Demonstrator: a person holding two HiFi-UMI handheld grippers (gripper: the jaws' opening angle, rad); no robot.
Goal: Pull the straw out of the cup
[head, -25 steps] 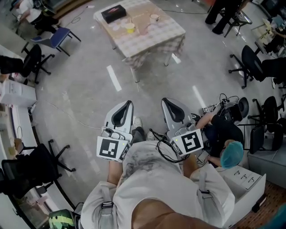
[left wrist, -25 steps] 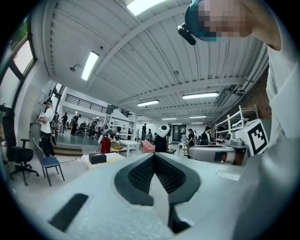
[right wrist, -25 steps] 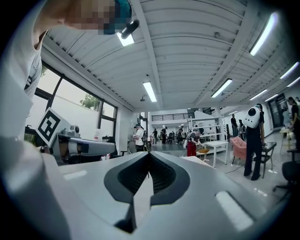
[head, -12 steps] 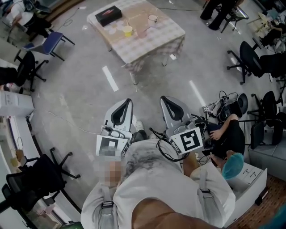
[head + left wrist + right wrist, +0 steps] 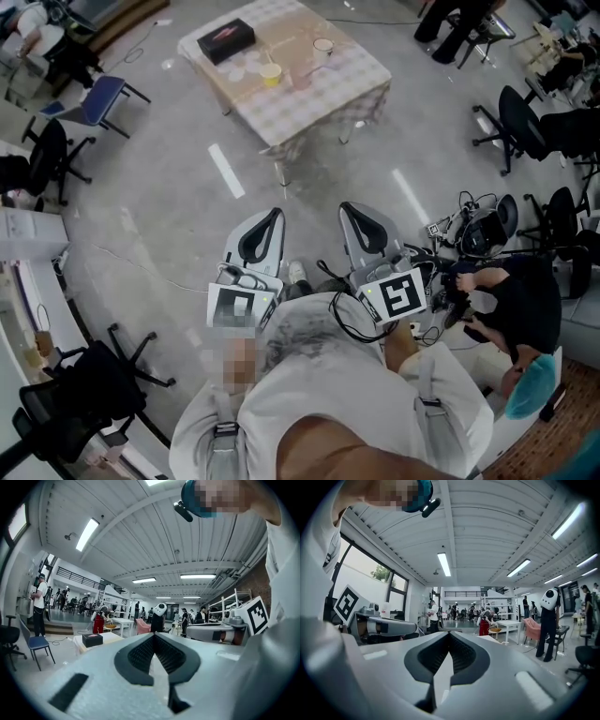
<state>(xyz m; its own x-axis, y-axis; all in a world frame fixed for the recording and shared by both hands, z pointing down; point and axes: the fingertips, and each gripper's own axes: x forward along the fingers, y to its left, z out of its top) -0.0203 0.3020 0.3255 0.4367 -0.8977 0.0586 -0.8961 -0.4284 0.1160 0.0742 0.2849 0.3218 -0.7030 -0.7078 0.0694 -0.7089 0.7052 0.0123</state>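
My left gripper (image 5: pixel 271 216) and my right gripper (image 5: pixel 350 208) are both closed and empty. In each gripper view the two dark ribbed pads meet at their tips with nothing between them. I hold the pair side by side, close in front of my body and over the grey floor (image 5: pixel 169 187). They are well apart from the table (image 5: pixel 328 103) with the checked cloth.

On that table a yellow cup (image 5: pixel 272 73) stands about the middle, a little toward the edge that faces me. A pale cup (image 5: pixel 323 44), its mouth showing as a darker ring, stands farther back, toward the right-hand edge. A black box (image 5: pixel 226 40) lies flat by the left corner. Between the box and the yellow cup lie a few pale round shapes (image 5: pixel 246 66), too faint for me to name. Just right of the yellow cup is a pinkish see-through thing (image 5: pixel 302 77); whether it is another cup I cannot tell.

I cannot make out the straw. The cups are too small from here, so I cannot say which one holds it or what is in any of them.

The table's far corner runs up to the top edge of the head view. A person (image 5: pixel 516 305) in dark clothes and a teal cap is low on the floor, to the right of my right gripper.
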